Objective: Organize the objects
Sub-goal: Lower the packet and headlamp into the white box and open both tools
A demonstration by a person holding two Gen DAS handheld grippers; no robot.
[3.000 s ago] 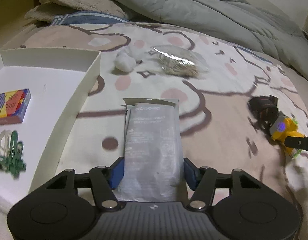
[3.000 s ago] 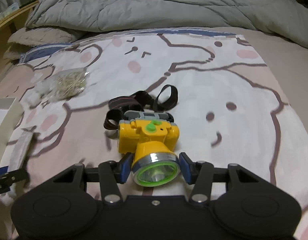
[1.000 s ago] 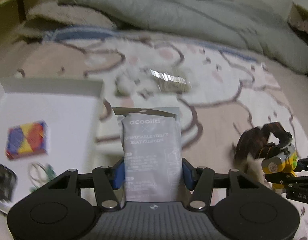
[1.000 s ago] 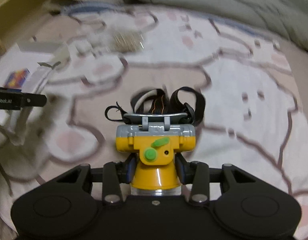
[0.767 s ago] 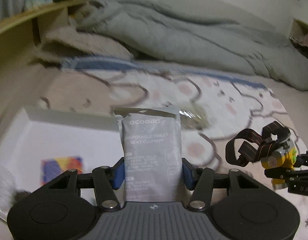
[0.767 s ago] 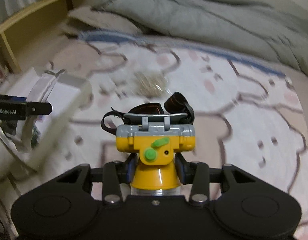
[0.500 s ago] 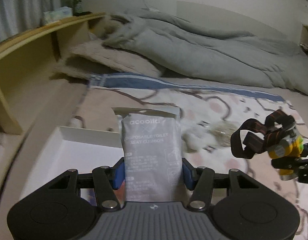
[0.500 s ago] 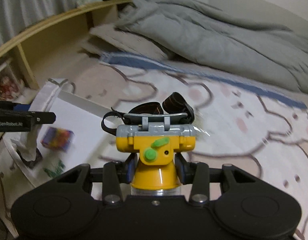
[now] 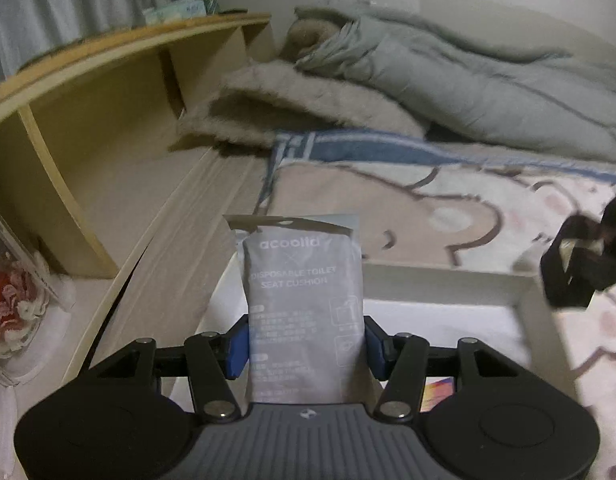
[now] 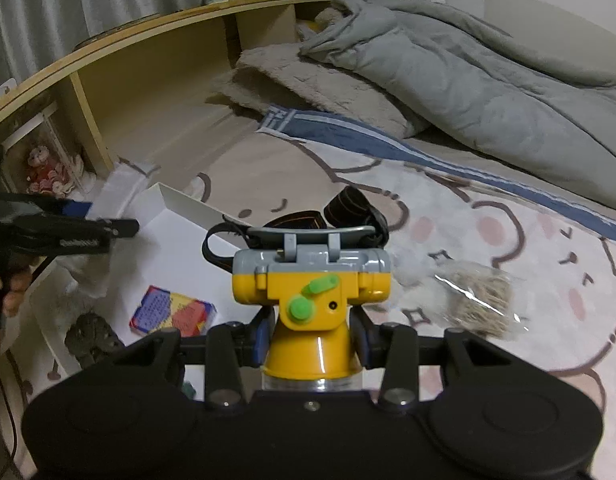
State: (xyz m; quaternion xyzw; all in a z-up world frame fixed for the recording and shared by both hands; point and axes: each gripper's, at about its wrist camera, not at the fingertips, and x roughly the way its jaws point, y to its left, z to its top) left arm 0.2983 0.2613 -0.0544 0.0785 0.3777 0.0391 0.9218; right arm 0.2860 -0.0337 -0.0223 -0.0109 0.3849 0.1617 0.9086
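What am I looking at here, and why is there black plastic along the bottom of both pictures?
No robot here: a person holds a hand tool in each hand, each with two pinching fingers and a wide-angle camera looking forward along them. The black plastic is the tool's own body.

The left tool's picture shows the left gripper shut on a grey packet printed "disposable toilet seat cushion".

The right tool's picture shows the right gripper shut on a yellow headlamp with black straps.

Both hang over a bed with a cartoon-print sheet and a grey duvet. On the bed sits a white tray holding a colourful small box and a dark lump I cannot identify. Beside the tray lies a clear bag of pale strands.
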